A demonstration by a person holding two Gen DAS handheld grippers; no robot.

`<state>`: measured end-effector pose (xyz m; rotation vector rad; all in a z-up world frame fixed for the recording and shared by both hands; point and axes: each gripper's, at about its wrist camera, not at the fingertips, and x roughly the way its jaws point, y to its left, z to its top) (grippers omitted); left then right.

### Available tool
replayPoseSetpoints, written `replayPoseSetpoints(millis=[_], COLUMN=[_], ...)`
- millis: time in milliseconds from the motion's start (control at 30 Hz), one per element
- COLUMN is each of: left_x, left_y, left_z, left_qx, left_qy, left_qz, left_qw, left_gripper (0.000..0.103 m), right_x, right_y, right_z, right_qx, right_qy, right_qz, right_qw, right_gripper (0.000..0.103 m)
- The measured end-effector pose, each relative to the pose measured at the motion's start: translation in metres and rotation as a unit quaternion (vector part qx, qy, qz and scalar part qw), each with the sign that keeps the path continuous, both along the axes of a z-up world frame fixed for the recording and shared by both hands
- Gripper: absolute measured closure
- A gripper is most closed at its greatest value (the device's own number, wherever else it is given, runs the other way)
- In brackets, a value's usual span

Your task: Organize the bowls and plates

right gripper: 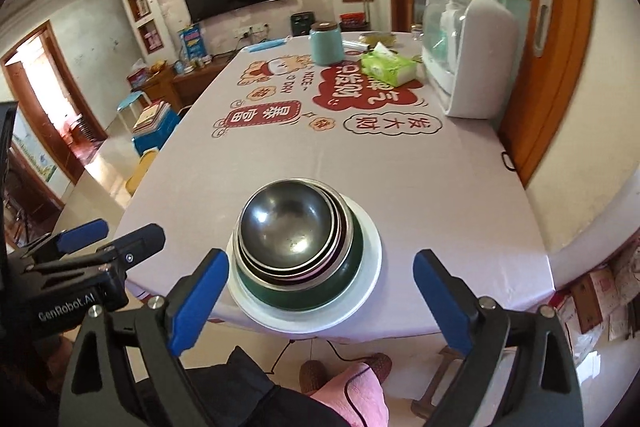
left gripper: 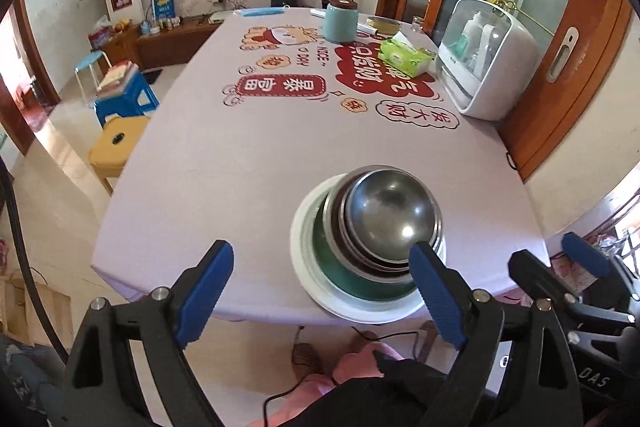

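Near the bench (left gripper: 248, 163) edge, both hand-held grippers, left (left gripper: 320, 291) and right (right gripper: 320, 303), gape empty (touching nothing), so back off gently, leaving the bowls (right gripper: 288, 227) nested on the plate (right gripper: 368, 267)

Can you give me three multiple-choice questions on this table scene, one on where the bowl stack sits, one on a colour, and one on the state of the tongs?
1. Where does the stack of bowls sit?
A. on the white plate near the table's near edge
B. beside the white countertop cabinet
C. on the yellow stool

2. What colour is the lowest bowl in the stack?
A. red
B. dark green
C. yellow

3. How do the right tongs stand?
A. shut on the plate
B. shut on a bowl
C. open, holding nothing

Answers:
1 A, the plate's rim shows all round the stack, by the near edge.
2 B, a green wall shows under the steel bowls.
3 C, the blue pads stand wide apart, off the plate.
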<state>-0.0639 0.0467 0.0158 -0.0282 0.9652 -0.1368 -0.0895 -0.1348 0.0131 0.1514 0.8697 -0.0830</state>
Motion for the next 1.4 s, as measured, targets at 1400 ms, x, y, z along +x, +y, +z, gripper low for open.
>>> replayPoseSetpoints(millis=[1400], left_x=[0.013], left_y=[0.001], left_z=[0.006], left_qx=[0.058], left_qy=[-0.036], left_qz=[-0.017], left_qw=[0.9975], left_gripper=[0.001], right_x=[0.005], right_y=[0.007], right_z=[0.001], right_qx=[0.011], right_qy=[-0.007], right_qz=[-0.041], right_qw=[0.999], right_gripper=[0.0])
